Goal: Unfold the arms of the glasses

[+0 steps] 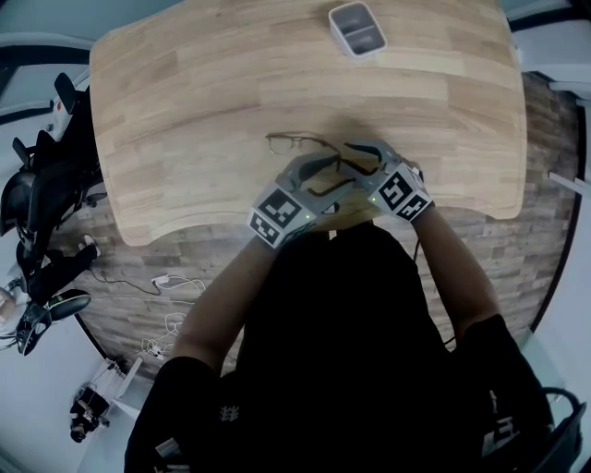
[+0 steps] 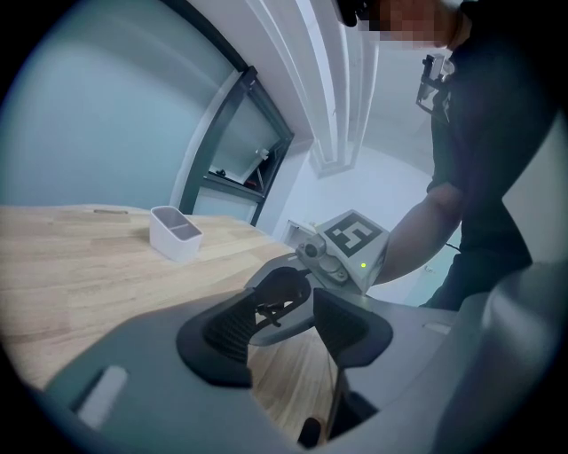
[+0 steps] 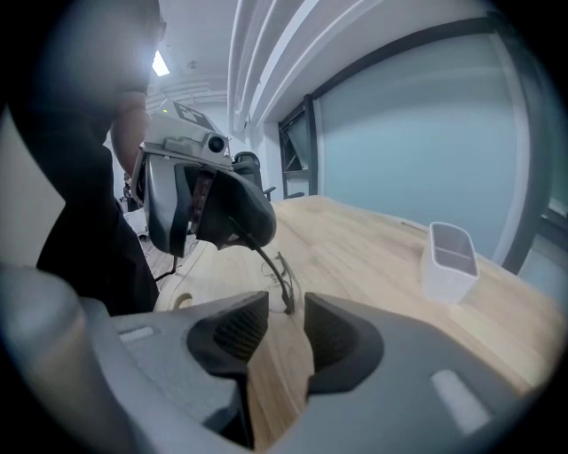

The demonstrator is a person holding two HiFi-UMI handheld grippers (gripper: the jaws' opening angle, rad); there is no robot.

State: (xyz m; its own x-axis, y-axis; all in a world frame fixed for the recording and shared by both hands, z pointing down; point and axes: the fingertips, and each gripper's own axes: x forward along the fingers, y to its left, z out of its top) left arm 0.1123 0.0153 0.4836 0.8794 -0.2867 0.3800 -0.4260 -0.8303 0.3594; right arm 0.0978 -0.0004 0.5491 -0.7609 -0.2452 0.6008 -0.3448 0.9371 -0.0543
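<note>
Thin dark-framed glasses (image 1: pixel 297 141) stand on the wooden table (image 1: pixel 185 102) near its front edge. Both grippers meet at the right end of the glasses. One arm of the glasses (image 3: pixel 266 263) rises from the hinge into my left gripper (image 3: pixel 232 226). In the left gripper view the left gripper (image 2: pixel 284 310) has its jaws apart, and that arm (image 2: pixel 341 381) runs along the right-hand pad. My right gripper (image 3: pixel 286 321) also has a gap between its pads, with the hinge corner of the glasses (image 3: pixel 286 300) at the tips. In the head view the left gripper (image 1: pixel 325 174) and the right gripper (image 1: pixel 355 152) almost touch.
A small white open box (image 1: pixel 358 28) stands at the far side of the table; it also shows in the gripper views (image 2: pixel 173 232) (image 3: pixel 451 262). The table's front edge (image 1: pixel 231 231) lies just under my forearms. A dark chair (image 1: pixel 46 175) stands off the table's left.
</note>
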